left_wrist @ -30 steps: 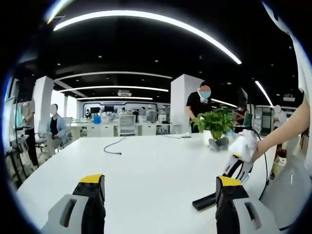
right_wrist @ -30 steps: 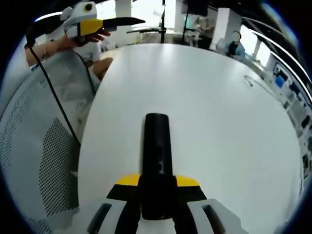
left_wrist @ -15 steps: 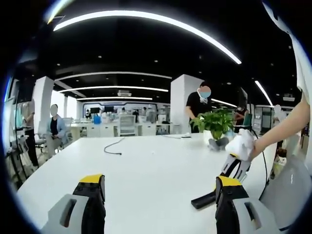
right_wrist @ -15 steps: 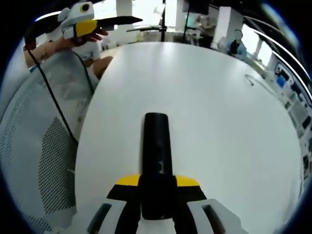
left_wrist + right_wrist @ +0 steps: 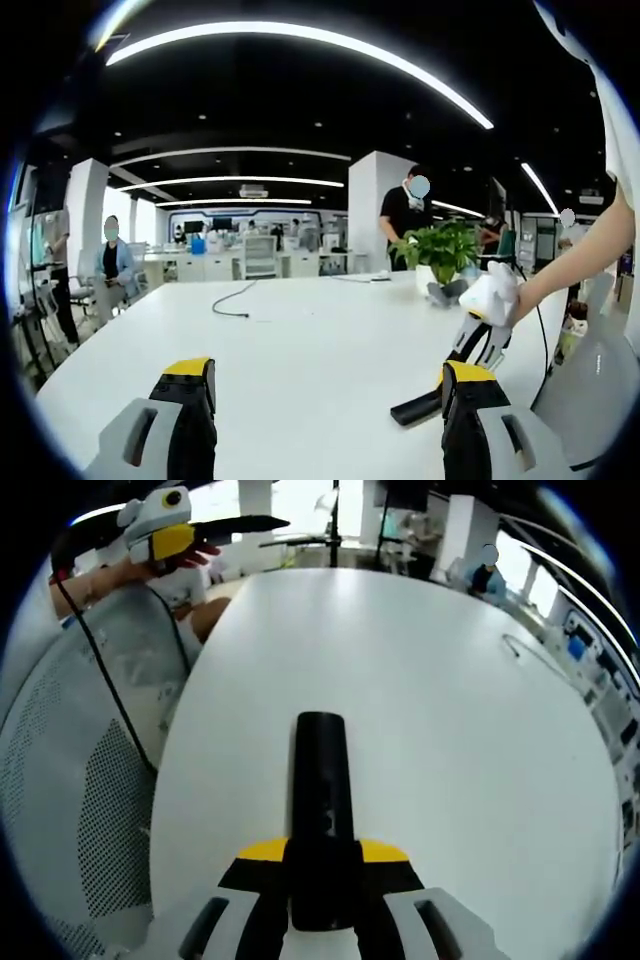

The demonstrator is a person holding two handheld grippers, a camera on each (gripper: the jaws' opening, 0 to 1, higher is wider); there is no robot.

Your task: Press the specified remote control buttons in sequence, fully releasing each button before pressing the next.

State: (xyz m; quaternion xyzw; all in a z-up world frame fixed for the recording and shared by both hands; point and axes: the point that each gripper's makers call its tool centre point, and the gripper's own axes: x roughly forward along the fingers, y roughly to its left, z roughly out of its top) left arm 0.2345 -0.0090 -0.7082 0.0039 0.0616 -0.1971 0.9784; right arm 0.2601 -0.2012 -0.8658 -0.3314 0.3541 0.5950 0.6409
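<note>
- Little displacement is noted against the frames a second earlier: in the left gripper view the long black plastic remote control (image 5: 418,406) has been carried slightly lower and leftward, its free end held just above the tabletop; in the right gripper view its placement between the jaws is unchanged.
- Right gripper (image 5: 322,860): yellow-tipped jaws are closed onto the near end of the remote control (image 5: 321,798), which projects straight forward along the jaw line over the large white oval table (image 5: 450,720).
- In the left gripper view the right gripper (image 5: 478,345) is seen entering from the right, held by a white-gloved hand (image 5: 492,298), with a black cable trailing below it.
- Left gripper (image 5: 325,385): jaws are held wide apart over the table (image 5: 300,340), nothing between them. In the right gripper view this gripper (image 5: 215,525) is seen at upper left, raised beyond the table edge and gripped by a hand (image 5: 190,552); jaw spacing cannot be judged from that view.
- A grey perforated mesh chair back (image 5: 70,780) is recorded beside the near table edge.
- On the far part of the table, a green potted plant in a white pot (image 5: 440,252) and a loose black cable (image 5: 232,300) are recorded.
- Seated and standing people are visible in the open office behind.
</note>
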